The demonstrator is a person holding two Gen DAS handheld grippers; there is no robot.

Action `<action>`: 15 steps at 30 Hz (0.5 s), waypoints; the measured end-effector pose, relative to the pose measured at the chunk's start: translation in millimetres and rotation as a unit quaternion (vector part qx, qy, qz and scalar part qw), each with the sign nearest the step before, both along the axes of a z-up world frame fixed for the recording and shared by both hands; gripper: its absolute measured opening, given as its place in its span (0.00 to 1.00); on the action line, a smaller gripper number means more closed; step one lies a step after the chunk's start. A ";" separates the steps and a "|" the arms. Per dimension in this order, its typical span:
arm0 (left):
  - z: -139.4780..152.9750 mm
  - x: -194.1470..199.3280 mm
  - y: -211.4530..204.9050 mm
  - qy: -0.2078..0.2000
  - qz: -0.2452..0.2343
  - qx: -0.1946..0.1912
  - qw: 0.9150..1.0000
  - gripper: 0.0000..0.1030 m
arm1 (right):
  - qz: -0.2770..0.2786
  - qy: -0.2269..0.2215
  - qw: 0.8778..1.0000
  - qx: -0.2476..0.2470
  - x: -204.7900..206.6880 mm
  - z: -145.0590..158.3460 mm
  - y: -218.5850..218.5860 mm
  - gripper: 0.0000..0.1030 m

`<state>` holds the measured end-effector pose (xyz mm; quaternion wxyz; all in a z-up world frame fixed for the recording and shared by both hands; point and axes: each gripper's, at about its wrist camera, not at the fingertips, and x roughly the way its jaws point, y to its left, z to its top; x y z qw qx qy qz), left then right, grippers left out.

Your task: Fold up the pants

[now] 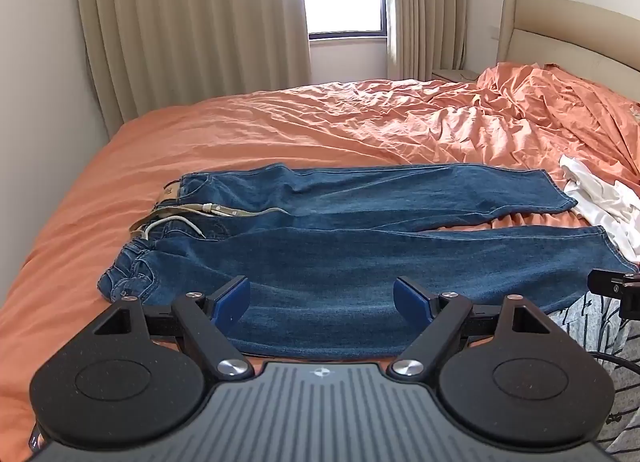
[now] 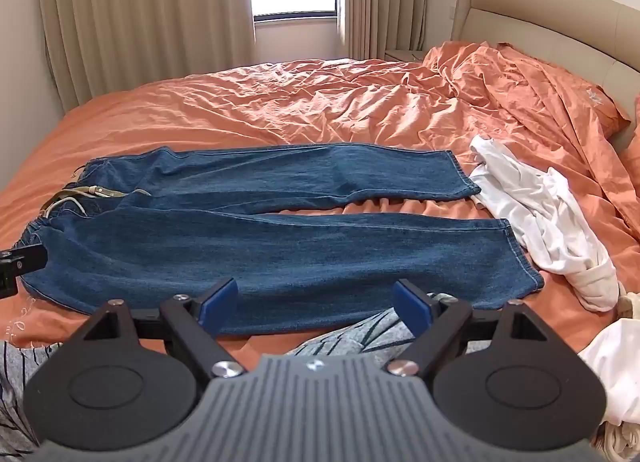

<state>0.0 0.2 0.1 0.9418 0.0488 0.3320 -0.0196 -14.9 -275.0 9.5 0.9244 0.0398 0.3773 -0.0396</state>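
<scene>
1. Jeans (image 1: 360, 262) lie flat across the orange bed (image 1: 240, 122), unfolded: waistband toward the curtain side, both legs spread apart, hems toward the headboard side.
2. Left gripper (image 1: 322, 302): jaws wide open, holding nothing, hovering over the near leg close to the waistband. Right gripper (image 2: 316, 302): jaws wide open, empty, over the near leg's edge closer to the hem.
3. Risk: a pinch may catch only the top denim layer, so the leg would peel open instead of folding over.
4. Risk: the loose belt (image 1: 188, 212) and drawstring at the waistband could snag or bunch inside the fold.
5. Risk: the white garment (image 2: 540, 222) touches the far hem; it could be dragged into the fold.
6. Risk: the striped cloth (image 2: 352, 334) just beside the near leg might be pinched along with the denim.
</scene>
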 end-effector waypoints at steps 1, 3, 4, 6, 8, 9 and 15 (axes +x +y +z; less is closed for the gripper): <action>0.0 0.1 0.0 0.001 -0.001 0.000 1.000 0.92 | 0.000 -0.001 1.000 0.000 -0.1 -0.2 0.1 0.79; 0.1 0.2 -0.2 0.001 -0.001 0.000 1.000 0.92 | -0.001 0.000 1.000 0.000 0.0 -0.5 0.1 0.79; 0.3 0.3 -0.5 0.001 -0.002 0.001 1.000 0.92 | -0.001 0.000 1.000 0.000 0.0 -0.6 0.0 0.79; 1.1 0.2 -1.3 0.000 -0.003 0.002 1.000 0.92 | -0.002 -0.001 1.000 0.000 0.2 -0.6 0.0 0.79; 2.1 0.0 -2.1 0.000 -0.004 0.002 1.000 0.92 | -0.002 -0.003 1.000 0.000 0.5 -0.7 0.1 0.79; 0.1 0.2 0.0 0.001 0.000 -0.001 1.000 0.92 | -0.001 -0.004 1.000 -0.001 1.0 3.1 6.5 0.79; 0.4 0.1 0.1 0.001 0.001 -0.001 1.000 0.92 | 0.003 -0.006 1.000 0.000 -2.6 8.2 7.6 0.79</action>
